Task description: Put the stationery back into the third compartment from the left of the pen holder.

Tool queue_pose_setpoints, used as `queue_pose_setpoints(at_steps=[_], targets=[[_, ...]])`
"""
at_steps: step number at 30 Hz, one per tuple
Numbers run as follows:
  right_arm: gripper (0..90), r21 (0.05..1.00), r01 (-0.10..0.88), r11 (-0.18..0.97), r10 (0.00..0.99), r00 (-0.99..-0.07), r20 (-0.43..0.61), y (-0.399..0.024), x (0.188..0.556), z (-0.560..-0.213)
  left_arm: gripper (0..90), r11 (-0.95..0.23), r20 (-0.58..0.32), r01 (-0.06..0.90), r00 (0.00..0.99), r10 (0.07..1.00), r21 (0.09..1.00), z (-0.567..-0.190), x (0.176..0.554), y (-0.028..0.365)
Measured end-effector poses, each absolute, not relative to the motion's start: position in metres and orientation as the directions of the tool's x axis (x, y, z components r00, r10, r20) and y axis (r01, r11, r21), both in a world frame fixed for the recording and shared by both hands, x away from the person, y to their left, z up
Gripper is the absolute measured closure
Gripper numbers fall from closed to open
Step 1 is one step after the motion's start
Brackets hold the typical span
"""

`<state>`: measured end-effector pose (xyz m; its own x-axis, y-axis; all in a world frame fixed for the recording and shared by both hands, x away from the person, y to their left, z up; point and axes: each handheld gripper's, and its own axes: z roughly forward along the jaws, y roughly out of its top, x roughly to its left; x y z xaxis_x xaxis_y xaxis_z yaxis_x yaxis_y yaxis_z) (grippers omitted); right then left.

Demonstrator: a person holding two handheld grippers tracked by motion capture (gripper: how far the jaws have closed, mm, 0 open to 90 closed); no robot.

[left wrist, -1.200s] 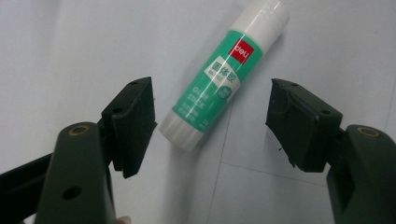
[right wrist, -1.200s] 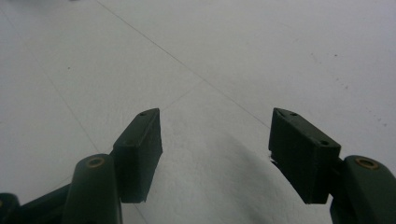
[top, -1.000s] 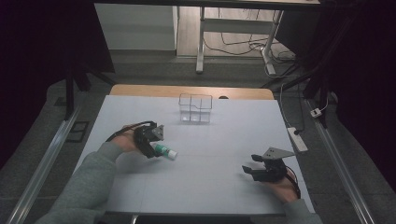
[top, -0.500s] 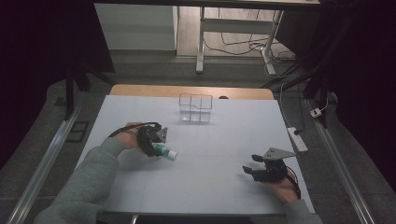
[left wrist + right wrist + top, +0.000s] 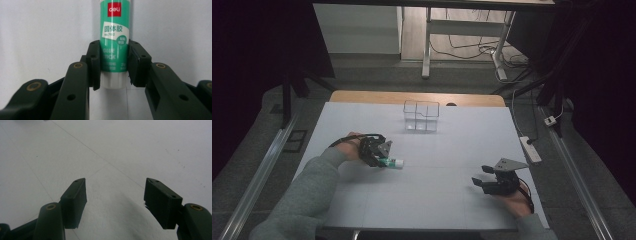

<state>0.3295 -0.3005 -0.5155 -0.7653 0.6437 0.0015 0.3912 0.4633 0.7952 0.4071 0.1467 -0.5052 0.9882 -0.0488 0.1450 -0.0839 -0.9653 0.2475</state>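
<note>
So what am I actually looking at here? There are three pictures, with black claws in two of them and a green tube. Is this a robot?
No robot here: a person sits at a table and holds a tool in each hand. Each tool is a hand-held gripper with two black jaws.

The wide picture comes from a camera fixed above the table. The person's arms come in from the bottom. The other two pictures come from small cameras riding on the tools, looking along the jaws.

The left hand-held gripper is closed on a green and white glue stick, near its white end. From above, the stick lies low over the white table, pointing to the right.

The right hand-held gripper is open, with nothing between its jaws.

Toward the far edge stands a small clear box with compartments.
</note>
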Motion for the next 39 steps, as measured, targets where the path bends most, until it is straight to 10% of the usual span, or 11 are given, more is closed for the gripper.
queue_pose_setpoints(at_steps=[39], targets=[[34.1,0.834,0.372,0.408,0.657,-0.754,0.015,-0.301,0.327,-0.513,66.0,-0.667,0.04,0.276,0.908,0.417,0.692,-0.484,0.358,0.185]])
